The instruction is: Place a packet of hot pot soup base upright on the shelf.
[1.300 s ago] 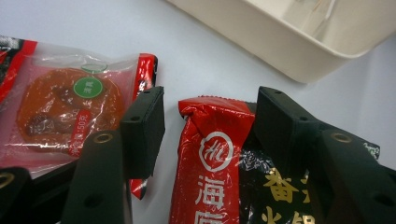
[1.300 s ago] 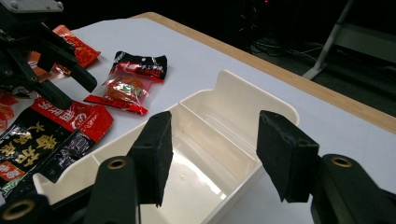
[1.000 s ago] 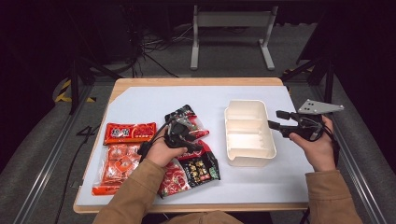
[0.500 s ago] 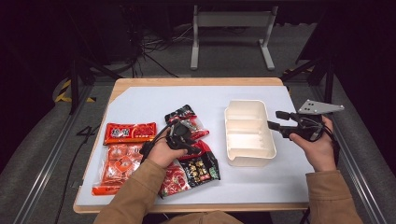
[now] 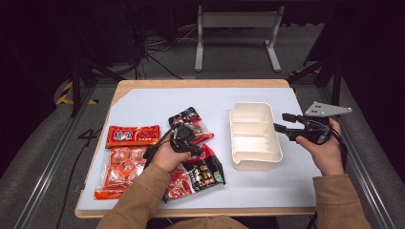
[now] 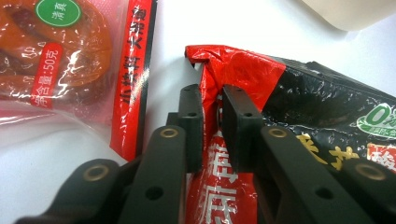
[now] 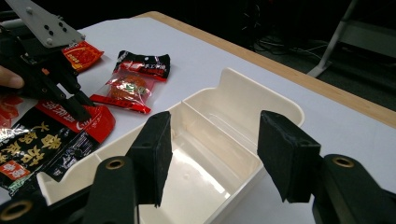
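Note:
A red and black snack packet [image 5: 206,171] lies left of a white divided tray [image 5: 253,106]. My left gripper [image 5: 190,143] is shut on the packet's red top edge [image 6: 243,74], and its jaws [image 6: 211,116] pinch the crumpled foil just above the white table cover. My right gripper [image 5: 285,125] is held at the tray's right side, open and empty. Its jaws [image 7: 219,154] stand wide apart over the tray's near rim [image 7: 212,212]. The right gripper view also shows the left gripper [image 7: 70,100] on the packet [image 7: 51,140].
Several more red snack packets lie at the table's left: a flat red one [image 5: 132,135], a clear one with round pieces [image 5: 122,167], and a small black-topped one [image 5: 188,119] [image 7: 133,79]. A clear sausage packet [image 6: 70,51] lies beside the held packet.

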Tool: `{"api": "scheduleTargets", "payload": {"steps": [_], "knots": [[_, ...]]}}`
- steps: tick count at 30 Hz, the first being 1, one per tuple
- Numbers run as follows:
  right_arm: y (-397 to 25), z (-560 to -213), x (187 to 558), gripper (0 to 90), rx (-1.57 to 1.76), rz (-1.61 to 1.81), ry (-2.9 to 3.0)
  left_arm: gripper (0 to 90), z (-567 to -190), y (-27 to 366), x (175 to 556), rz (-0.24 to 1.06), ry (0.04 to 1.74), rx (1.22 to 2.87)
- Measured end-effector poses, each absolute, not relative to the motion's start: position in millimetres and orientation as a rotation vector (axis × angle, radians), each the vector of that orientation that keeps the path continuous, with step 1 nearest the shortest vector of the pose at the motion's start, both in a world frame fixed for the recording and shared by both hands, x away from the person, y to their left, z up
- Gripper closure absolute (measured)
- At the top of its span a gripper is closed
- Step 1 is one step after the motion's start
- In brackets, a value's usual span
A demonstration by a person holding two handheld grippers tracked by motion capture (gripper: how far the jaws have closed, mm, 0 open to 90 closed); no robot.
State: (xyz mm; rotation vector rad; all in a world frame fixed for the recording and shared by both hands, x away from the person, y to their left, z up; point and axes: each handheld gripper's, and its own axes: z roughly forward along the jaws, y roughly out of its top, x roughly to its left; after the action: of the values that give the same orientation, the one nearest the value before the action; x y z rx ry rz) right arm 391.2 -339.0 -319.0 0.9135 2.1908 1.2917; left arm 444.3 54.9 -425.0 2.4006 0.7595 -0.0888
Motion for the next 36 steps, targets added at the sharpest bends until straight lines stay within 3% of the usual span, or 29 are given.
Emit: {"api": "scheduleTargets", "payload": {"steps": [4,24,36], "knots": [[-338.8,-318.8,390.9,44.9,0.914,1.288,2.189,87.2,-423.4,54.1,442.2,-0.083,0.741,2.423],[-339.5,-317.6,390.5,46.1,0.918,1.289,2.18,88.2,-383.3,74.1,430.7,-0.005,0.716,2.354],[-339.8,-315.9,389.0,46.4,0.914,1.301,2.169,88.5,-335.5,91.9,400.6,0.154,0.608,2.277]]}}
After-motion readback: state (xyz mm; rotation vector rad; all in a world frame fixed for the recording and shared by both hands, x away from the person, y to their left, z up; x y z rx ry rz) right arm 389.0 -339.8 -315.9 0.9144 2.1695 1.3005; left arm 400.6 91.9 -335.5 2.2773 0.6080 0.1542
